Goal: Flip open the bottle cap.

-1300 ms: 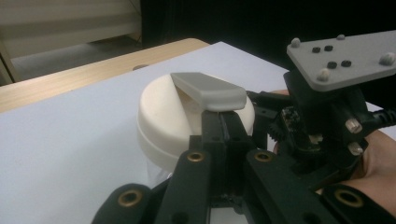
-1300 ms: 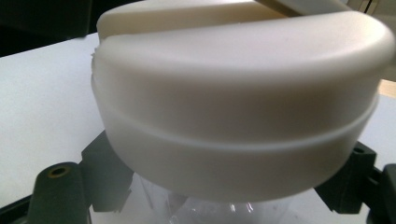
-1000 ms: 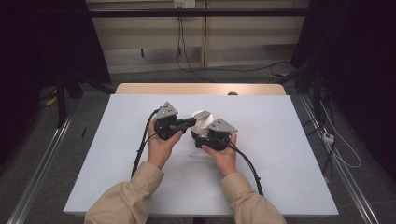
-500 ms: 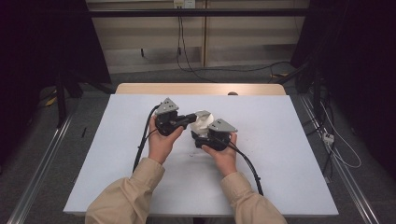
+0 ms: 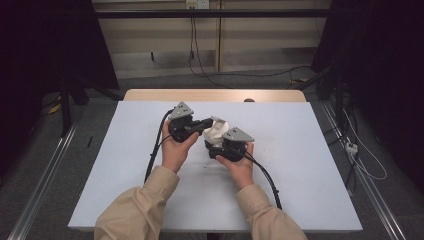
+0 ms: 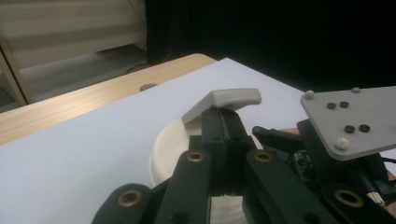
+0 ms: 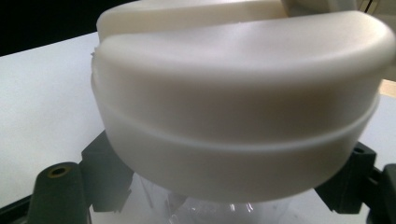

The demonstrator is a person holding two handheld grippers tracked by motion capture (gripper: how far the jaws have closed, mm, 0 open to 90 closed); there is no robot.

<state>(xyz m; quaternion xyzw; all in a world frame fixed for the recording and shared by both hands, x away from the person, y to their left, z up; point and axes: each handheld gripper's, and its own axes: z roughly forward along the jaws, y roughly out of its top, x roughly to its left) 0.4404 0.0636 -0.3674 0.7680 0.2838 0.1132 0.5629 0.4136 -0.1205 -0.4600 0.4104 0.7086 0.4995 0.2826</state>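
A: High view first. What is hard to make out?

B: The cap (image 5: 216,131) near the middle of the table (image 5: 310,165), a bit toward the far edge. It is a small white shape wedged between the left gripper (image 5: 202,124) and the right gripper (image 5: 212,148), and the hands cover most of both. I cannot see the jaws' tips there, nor what is under the cap.

A: Left gripper view?

B: Clearer. Its 2 black jaws stand pressed together, pinching a flip tab (image 6: 224,100) that rises from the round cap (image 6: 168,144). The right gripper's grey plate (image 6: 357,119) cuts in at the right; the cap's lower part is hidden behind the jaws.

A: Right gripper view?

B: The cap (image 7: 243,93) is huge and blurred. Below it shows clear plastic (image 7: 210,207), seemingly a bottle neck, cut off at the bottom. The jaws are closed on it from both sides, though the contact itself is hidden.
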